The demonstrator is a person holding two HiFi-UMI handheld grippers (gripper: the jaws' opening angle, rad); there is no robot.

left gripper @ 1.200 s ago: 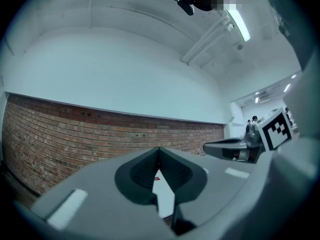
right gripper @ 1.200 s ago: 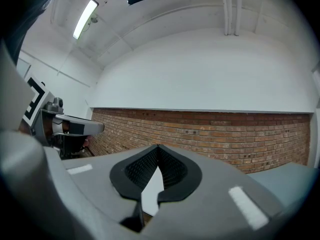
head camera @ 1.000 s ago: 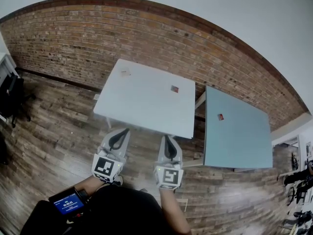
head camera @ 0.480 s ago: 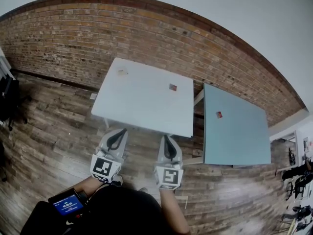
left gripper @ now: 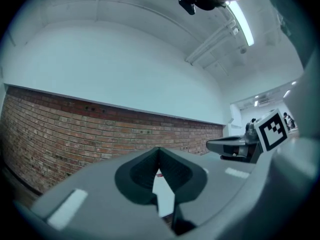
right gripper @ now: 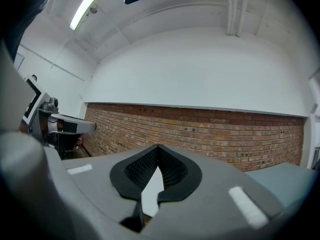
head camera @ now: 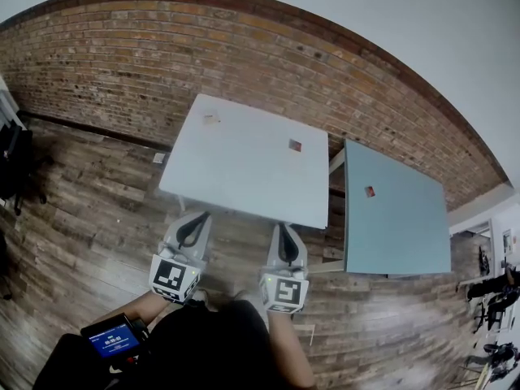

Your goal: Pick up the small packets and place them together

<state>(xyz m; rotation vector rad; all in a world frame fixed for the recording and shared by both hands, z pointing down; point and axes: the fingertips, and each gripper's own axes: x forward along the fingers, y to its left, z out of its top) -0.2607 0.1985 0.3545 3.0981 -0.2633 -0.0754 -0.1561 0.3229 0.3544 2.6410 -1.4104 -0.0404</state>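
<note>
Seen from above, a white table (head camera: 244,177) stands on a wooden floor (head camera: 89,218) in front of a brick wall (head camera: 162,47). The person stands back from the white table's near edge, with a strip of bare floor between that edge and two handheld grippers. The left gripper (head camera: 201,216) and the right gripper (head camera: 282,226) point level towards the white table, side by side and apart. Both stop short of its near edge. Each has its jaws pressed together tip to tip, with nothing between them.

Three small packets lie well apart. A pale packet (head camera: 210,119) sits near the white table's far left corner. A red packet (head camera: 295,145) sits near its far right corner, inside both edges. A second red packet (head camera: 370,191) lies on a grey-blue table (head camera: 406,242) just right of the white table, with a narrow gap between the two tops.

Open floor runs along the white table's left and near sides. Far to its left, a dark chair (head camera: 18,165) is cut off by the frame edge.

The packets are too small for any print to be made out. The person's dark clothing fills the bottom of the head view, beside a small lit screen (head camera: 112,337). In both gripper views the gripper's own body hides most of the white table. Only a sliver of tabletop shows below the closed tips.
</note>
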